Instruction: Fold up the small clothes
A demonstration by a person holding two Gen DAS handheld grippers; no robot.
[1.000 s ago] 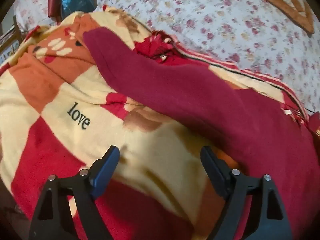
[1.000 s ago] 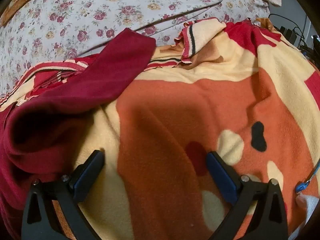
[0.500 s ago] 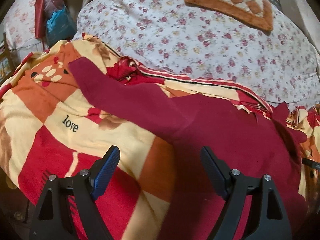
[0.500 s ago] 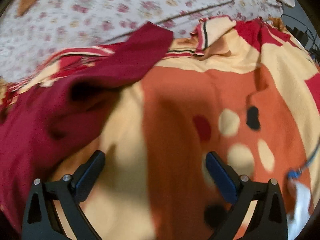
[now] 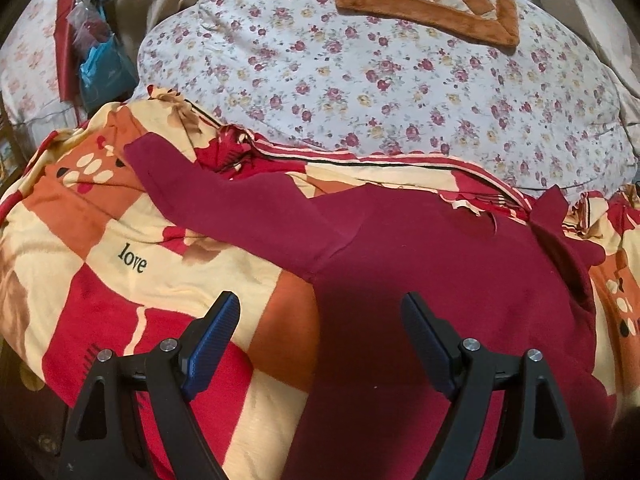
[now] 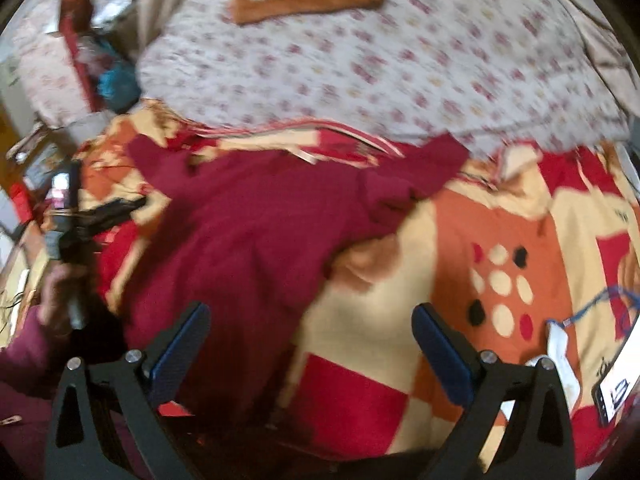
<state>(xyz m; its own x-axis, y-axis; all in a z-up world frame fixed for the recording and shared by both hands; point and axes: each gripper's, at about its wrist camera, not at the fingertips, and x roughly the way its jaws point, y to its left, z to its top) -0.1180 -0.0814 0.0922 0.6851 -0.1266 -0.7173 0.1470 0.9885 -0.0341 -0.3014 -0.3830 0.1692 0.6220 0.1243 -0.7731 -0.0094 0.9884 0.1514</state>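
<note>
Maroon garment (image 5: 440,280) lies spread flat on the patterned blanket (image 5: 140,240), one sleeve reaching toward ten o'clock in my left wrist view, the other bunched near two o'clock. My left tool (image 5: 320,320) hangs above it, jaws wide apart and empty, straddling the garment's left edge. My right tool (image 6: 312,332) is likewise spread apart, gripping nothing, over the garment's right side. That view is blurred. A hand (image 6: 60,288) at nine o'clock grips the left tool's handle. Beyond, at twelve o'clock, sits a floral quilt (image 5: 400,80).
</note>
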